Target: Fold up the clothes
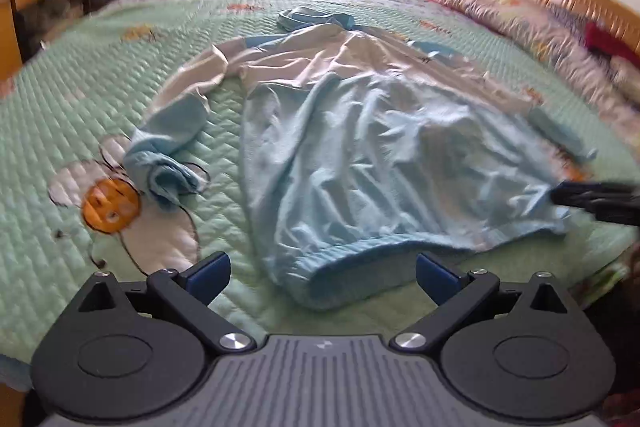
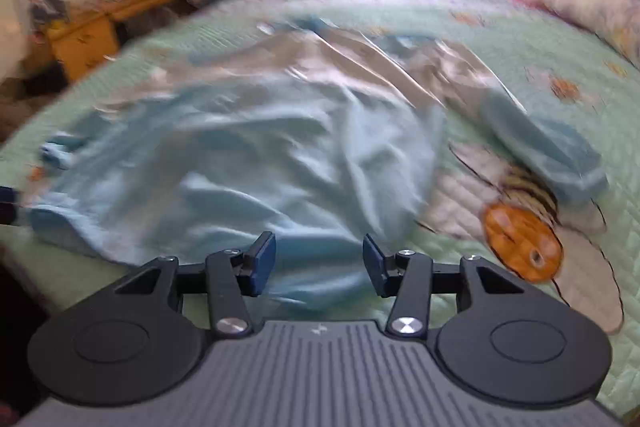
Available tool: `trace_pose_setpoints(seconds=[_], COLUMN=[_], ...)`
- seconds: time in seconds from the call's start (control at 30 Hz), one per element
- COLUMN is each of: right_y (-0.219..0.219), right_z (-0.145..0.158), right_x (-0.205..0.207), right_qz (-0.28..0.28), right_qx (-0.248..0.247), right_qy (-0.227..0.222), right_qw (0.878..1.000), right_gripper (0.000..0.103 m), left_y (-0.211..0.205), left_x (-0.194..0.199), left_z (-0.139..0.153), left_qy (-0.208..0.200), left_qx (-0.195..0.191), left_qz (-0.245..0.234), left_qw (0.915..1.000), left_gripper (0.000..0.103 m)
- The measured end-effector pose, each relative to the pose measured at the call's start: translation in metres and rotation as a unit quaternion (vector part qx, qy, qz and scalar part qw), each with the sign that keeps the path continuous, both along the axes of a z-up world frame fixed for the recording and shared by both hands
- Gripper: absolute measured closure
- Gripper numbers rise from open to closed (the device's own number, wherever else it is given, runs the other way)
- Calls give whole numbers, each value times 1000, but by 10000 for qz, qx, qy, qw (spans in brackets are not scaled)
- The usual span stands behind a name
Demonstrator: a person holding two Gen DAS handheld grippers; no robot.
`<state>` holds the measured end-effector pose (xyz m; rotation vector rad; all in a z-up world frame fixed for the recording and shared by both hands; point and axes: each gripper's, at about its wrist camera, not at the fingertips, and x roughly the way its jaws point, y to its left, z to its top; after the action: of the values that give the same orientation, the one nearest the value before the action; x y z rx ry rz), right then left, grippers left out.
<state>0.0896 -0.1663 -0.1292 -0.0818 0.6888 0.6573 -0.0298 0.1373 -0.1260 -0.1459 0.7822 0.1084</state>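
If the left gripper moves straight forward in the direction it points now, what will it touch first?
Probably the ribbed hem of the light blue sweatshirt, which lies between the open left gripper fingers, though depth is uncertain.

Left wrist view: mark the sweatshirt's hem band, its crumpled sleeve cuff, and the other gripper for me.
hem band [image 1: 344,259], left wrist view, on the ribbed bottom edge.
sleeve cuff [image 1: 160,175], left wrist view, on the bunched blue cuff end.
right gripper [image 1: 600,197], left wrist view, on its black fingers at the hem corner.
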Motion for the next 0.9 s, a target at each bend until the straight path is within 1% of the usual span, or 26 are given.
trace_pose_setpoints(seconds=[0.03, 0.13, 0.23, 0.27, 0.33, 0.37, 0.4, 0.47, 0.5, 0.53, 0.57, 0.7, 0.77, 0.8, 0.83, 0.87, 0.9], right_y=[4, 14, 17, 18, 21, 20, 18, 9, 7, 5, 4, 0, -2, -3, -3, -3, -4], right_z=[2, 1, -5, -7, -13, -14, -15, -14, -15, -15, -16, -22, -24, -25, -25, -26, -26], right_x=[-4, -16, -26, -30, -33, -31, -30, -25, -24, -23, -21, -19, -19, -19, -19, -18, -18], right_qz=[183, 713, 1009, 1097, 1143, 1058, 976, 859, 816, 774, 736, 664, 623, 605, 597, 588, 576], right_qx=[10, 69, -179, -279, -657, -689, -693, -404, -390, -376, -359, -194, -108, -66, -41, -17, -1], right_qy=[-23, 98, -53, -114, -344, -335, -316, -169, -158, -146, -132, -27, -6, 4, 15, 24, 26], right_qw=[9998, 9974, 9947, 9935, 9907, 9914, 9923, 9953, 9958, 9962, 9966, 9976, 9980, 9981, 9982, 9983, 9983], right_gripper=[52, 51, 51, 51, 51, 51, 51, 50, 48, 44, 42, 42, 41, 40, 40, 40, 40], left_y=[-2, -7, -11, -12, -20, -24, -26, -31, -33, -35, -38, -47, -51, -53, -55, -57, -62], left_x=[0, 1, 2, 3, 7, 8, 8, 10, 11, 11, 12, 15, 16, 17, 17, 14, 13], left_z=[0, 3, 7, 6, 1, -2, -4, -8, -9, -11, -13, -19, -23, -24, -25, -26, -26], left_qy=[-39, -180, -338, -342, -256, -217, -192, -143, -119, -94, -69, 29, 79, 103, 123, 127, 112], left_qx=[95, 444, 904, 1148, 1638, 1819, 1915, 2104, 2199, 2293, 2387, 2758, 2941, 3032, 3090, 3039, 2951], left_qz=[-15, -17, 30, -13, -171, -250, -322, -465, -536, -608, -679, -964, -1105, -1175, -1259, -1374, -1464], left_qw=[9999, 9989, 9953, 9928, 9860, 9828, 9808, 9764, 9740, 9714, 9687, 9564, 9493, 9456, 9426, 9427, 9441], left_gripper=[4, 4, 4, 4, 4, 5, 5, 6, 7, 10, 18, 36, 58, 63, 82, 98, 98])
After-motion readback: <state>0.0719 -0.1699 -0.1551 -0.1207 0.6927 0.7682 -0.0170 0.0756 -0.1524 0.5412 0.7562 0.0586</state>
